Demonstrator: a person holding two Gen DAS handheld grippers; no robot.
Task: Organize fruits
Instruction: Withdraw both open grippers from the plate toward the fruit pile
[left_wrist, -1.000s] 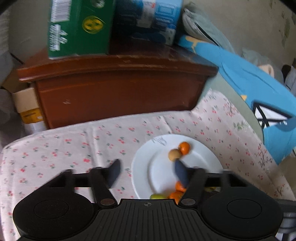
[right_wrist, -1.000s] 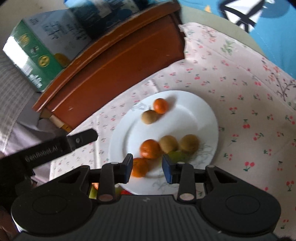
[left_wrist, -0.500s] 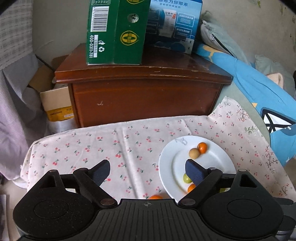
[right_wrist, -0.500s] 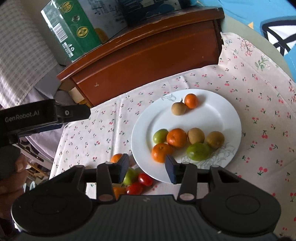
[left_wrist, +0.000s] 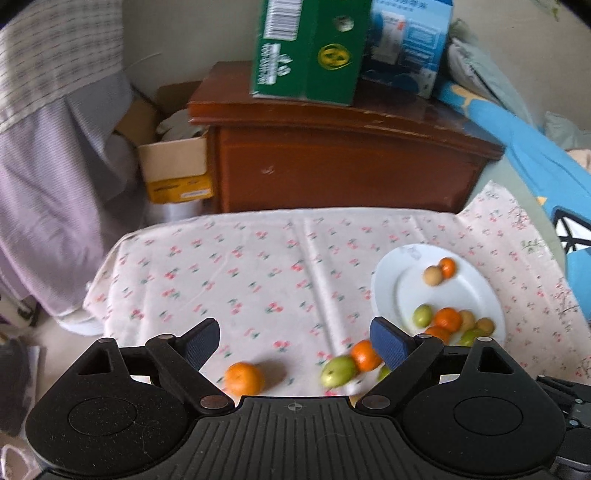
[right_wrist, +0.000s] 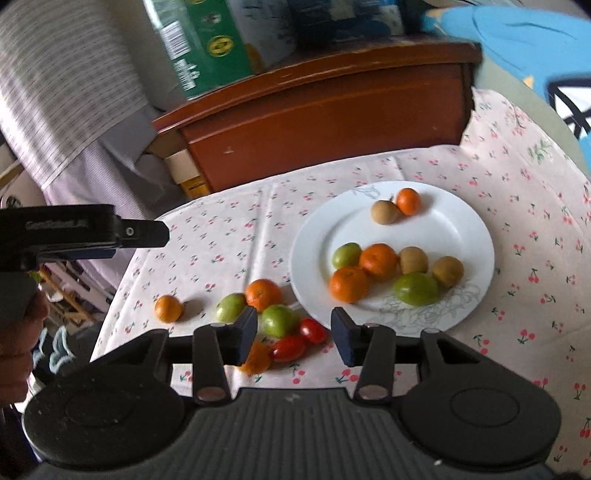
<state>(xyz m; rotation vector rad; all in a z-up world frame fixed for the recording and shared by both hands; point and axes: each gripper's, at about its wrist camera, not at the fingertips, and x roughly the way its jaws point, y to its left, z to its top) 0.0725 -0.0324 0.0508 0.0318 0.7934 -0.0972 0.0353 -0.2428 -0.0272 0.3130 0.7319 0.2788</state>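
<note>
- the left tongs (left_wrist: 293, 341) stood wide with nothing between them, having just been opening, and hung above the lone orange (left_wrist: 244, 378) on the cloth-covered surface (left_wrist: 258, 266), probably lined up to take it
- the right tongs (right_wrist: 293, 334) were partly open, their jaws having widened a little, empty, over the loose pile: a green fruit (right_wrist: 279, 320), two tomatoes (right_wrist: 313, 329) and an orange (right_wrist: 263, 294) just beside the plate (right_wrist: 465, 236)
- the plate already held oranges, green fruit and brown fruit grouped near its front edge, so the sorting looked part done
- loose fruit sat close to the plate rim, likely so that each carry was short
</note>
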